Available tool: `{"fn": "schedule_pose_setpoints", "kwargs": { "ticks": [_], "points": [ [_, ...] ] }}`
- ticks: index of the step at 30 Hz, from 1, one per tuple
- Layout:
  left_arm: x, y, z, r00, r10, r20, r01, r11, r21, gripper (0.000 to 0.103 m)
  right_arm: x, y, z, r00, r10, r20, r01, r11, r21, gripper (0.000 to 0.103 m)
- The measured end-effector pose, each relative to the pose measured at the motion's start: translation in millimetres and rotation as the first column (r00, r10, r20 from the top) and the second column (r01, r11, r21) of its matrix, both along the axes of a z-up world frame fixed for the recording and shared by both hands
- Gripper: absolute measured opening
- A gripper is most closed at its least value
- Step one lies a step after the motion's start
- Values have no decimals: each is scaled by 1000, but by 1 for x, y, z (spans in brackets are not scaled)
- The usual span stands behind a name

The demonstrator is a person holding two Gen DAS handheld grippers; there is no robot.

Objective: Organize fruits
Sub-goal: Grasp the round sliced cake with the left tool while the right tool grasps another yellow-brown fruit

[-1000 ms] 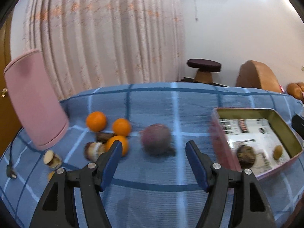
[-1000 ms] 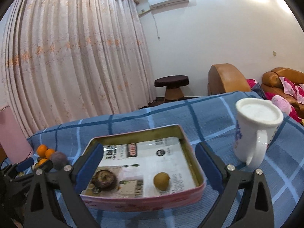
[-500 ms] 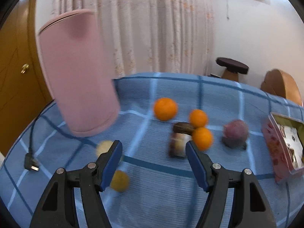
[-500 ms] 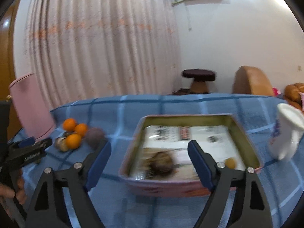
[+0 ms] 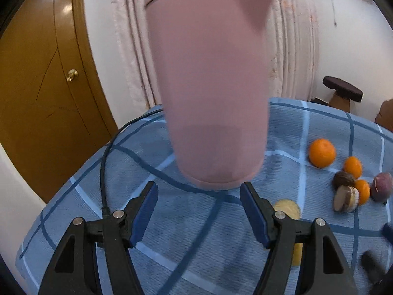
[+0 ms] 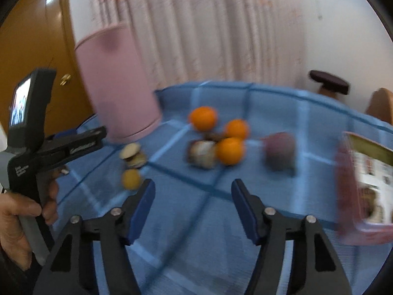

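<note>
the left gripper [image 5: 199, 191] is sitting spread wide with nothing between its blue rubbery pads, hovering right in front of a tall smooth pink jug [image 5: 211, 83] with a little pour spout and a lid. the jug is standing upright on a blue checked tablecloth [image 5: 221, 241] with a woven, slightly fuzzy texture.

the fruit is all lying on the cloth off to the right of the jug: three round oranges [image 5: 322, 153] with glossy dimpled skin, a dull purple round fruit [image 5: 382, 186], a dark brown round one and a cut piece showing a pale flat face [image 5: 345, 195]. a pale yellow round fruit [image 5: 287, 207] is lying just behind the left gripper's right finger.

the right gripper [image 6: 192, 188] is closing its jaws but there's nothing between them, just bare cloth. that view is pretty blurry. further ahead of it are the same oranges [image 6: 229, 150] and the purple fruit [image 6: 280, 151], and at the right edge a shallow rectangular pink tin [image 6: 348, 179] lined with printed paper. a hand [image 6: 17, 218] is gripping the black plastic handle of the left gripper at the left edge.
</note>
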State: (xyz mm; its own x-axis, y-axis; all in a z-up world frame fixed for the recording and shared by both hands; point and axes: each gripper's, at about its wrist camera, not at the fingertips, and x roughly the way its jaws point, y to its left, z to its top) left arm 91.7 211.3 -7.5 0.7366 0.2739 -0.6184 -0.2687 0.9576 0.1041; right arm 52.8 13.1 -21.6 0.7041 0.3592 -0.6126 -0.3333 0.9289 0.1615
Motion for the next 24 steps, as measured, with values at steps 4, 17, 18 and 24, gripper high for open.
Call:
{"fn": "schedule_pose_setpoints", "kwargs": {
  "ticks": [4, 17, 18, 24],
  "points": [
    [-2, 8, 5, 1000, -12, 13, 12, 1000, -9, 70, 15, 43, -9, 994, 89, -63, -89, 996, 4, 61],
    [5, -8, -2, 995, -92, -33, 90, 995, -37, 71, 36, 69, -28, 976, 122, -178, -126, 992, -12, 29],
    [5, -11, -3, 993, -114, -34, 112, 992, -56, 71, 33, 63, -28, 980, 104, -172, -108, 994, -16, 29],
    [9, -44, -8, 971, -234, -51, 232, 971, -50, 71, 14, 20, -11, 998, -24, -60, 23, 999, -23, 29]
  ]
}}
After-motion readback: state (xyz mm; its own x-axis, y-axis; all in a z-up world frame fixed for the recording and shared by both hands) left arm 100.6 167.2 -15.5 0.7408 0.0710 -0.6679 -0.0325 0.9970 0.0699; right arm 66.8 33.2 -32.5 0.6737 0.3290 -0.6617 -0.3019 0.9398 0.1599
